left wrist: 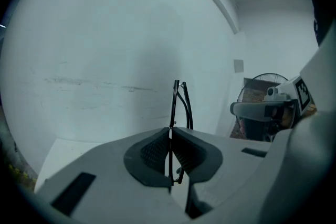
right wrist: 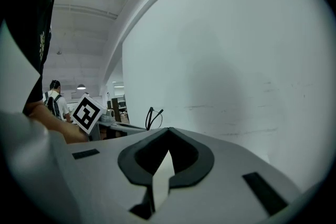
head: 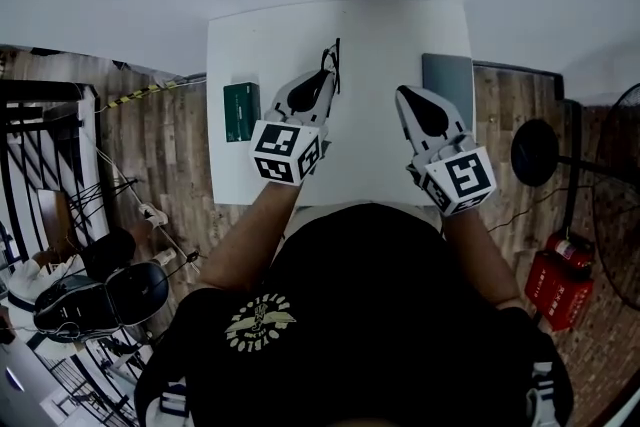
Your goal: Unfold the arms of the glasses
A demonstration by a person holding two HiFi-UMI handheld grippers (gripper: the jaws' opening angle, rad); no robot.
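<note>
The black thin-framed glasses are held above the white table, their frame standing up from the jaws in the left gripper view. My left gripper is shut on the glasses. My right gripper hovers to the right of them, a short gap away, shut with nothing between its jaws. In the right gripper view the glasses show at a distance beside the left gripper's marker cube. How far the arms are folded cannot be made out.
A dark green box lies at the table's left edge. A grey flat slab rests at the right edge. A black fan and a red case stand on the wooden floor to the right.
</note>
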